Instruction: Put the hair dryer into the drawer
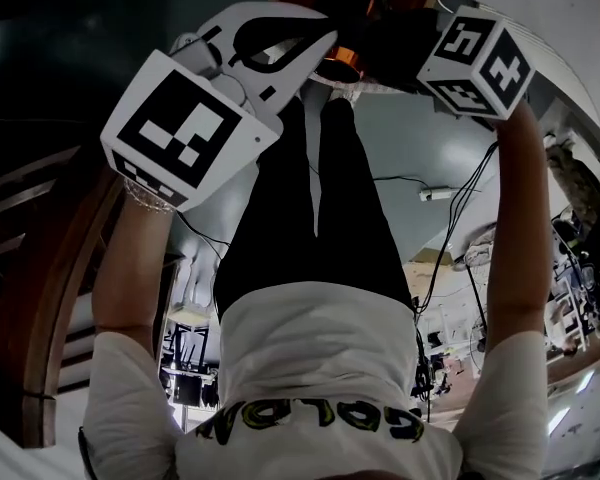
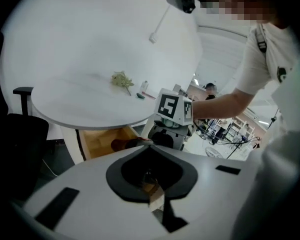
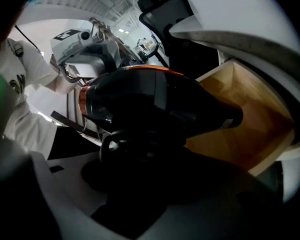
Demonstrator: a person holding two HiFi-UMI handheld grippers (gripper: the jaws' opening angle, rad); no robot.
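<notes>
R gripper (image 3: pixel 140 156) has the hair dryer (image 3: pixel 155 106) right at the open drawer (image 3: pixel 255 119).
Jaws set wide, clamped on the dryer from below. Barrel lies crosswise to them, nozzle twd the drawer, orange-ringed rear away from it. Drawer stands pulled out under the worktop (image 2: pixel 90 101) edge, just beyond and below the nozzle. R hand's nearer, so I'd guess a nose-first lower-in. L gripper (image 2: pixel 152 186) sits off the rear end. Its jaws I can't tell, wide or narrow; nothing seen btwn them.

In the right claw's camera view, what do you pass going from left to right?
The person's white shirt → hair dryer → wooden drawer.
</notes>
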